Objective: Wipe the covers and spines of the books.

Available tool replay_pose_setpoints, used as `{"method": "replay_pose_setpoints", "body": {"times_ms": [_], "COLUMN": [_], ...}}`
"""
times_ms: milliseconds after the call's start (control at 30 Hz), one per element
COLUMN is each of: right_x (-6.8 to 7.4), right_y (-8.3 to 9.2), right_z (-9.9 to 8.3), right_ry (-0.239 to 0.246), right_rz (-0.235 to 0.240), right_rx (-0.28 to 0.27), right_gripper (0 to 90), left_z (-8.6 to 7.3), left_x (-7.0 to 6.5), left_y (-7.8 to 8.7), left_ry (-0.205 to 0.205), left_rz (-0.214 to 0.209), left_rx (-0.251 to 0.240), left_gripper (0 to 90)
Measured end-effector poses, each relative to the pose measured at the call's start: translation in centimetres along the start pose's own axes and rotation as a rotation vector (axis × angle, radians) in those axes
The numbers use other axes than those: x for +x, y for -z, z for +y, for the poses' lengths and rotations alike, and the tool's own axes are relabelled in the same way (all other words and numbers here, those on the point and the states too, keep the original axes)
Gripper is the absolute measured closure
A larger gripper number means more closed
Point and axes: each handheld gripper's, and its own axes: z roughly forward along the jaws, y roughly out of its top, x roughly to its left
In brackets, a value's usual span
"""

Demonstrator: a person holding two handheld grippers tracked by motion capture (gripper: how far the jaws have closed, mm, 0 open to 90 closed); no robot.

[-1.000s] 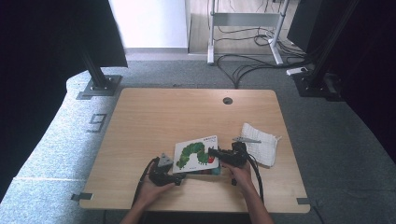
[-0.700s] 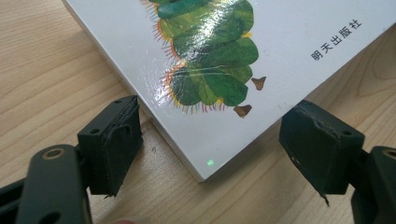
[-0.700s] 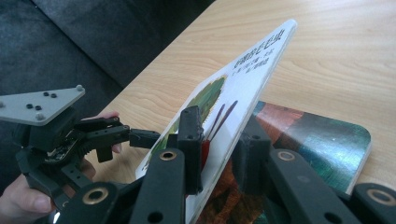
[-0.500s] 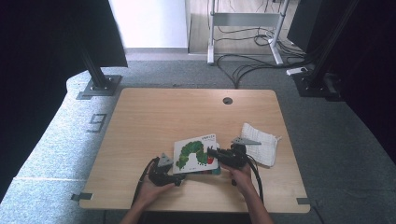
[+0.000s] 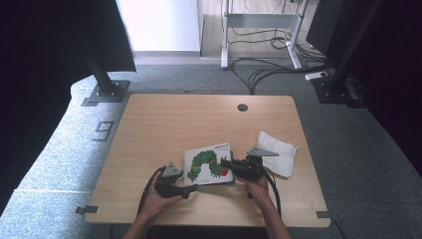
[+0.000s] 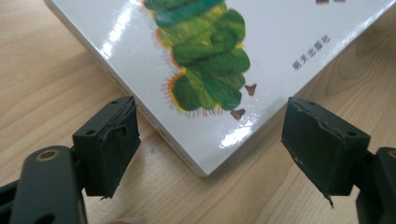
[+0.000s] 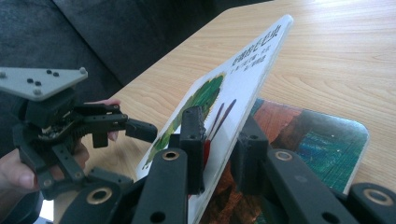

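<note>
Since the earlier frame little has shifted: the left gripper (image 5: 189,191) has just been spreading its jaws, which now stand released, nothing between the pads, the book's near corner just ahead. On the wooden table (image 5: 164,124), near its front edge, lies the caterpillar board book (image 5: 206,163), with a white cloth (image 5: 276,152) just beside. The right gripper (image 7: 219,154) is clenched on the cover's (image 7: 243,70) edge, lifting it open. Judgement: stiff, light, glossy cover, likely slippery; grip the edge squarely.

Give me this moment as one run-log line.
right gripper: shut on book cover, cover lifted | left gripper: open, jaws just opening, straddling book corner | cloth: right of book
</note>
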Motion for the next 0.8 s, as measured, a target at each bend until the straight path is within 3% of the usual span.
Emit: {"method": "replay_pose_setpoints", "body": {"times_ms": [300, 467, 800], "right_x": [1.0, 1.2, 1.4], "right_y": [0.6, 0.8, 1.3], "right_z": [0.0, -0.1, -0.3], "right_ry": [0.071, 0.088, 0.12], "right_rz": [0.017, 0.027, 0.042], "right_rx": [-0.011, -0.008, 0.004], "right_gripper": [77.2, 77.8, 78.6], "left_z": [0.2, 0.6, 2.2], "left_x": [0.8, 1.5, 2.5], "left_y": [-0.2, -0.1, -0.7], "left_ry": [0.041, 0.05, 0.057], "left_rz": [-0.012, 0.007, -0.036], "left_rx": [-0.031, -0.069, -0.097], "left_gripper": [19.0, 19.8, 17.9]}}
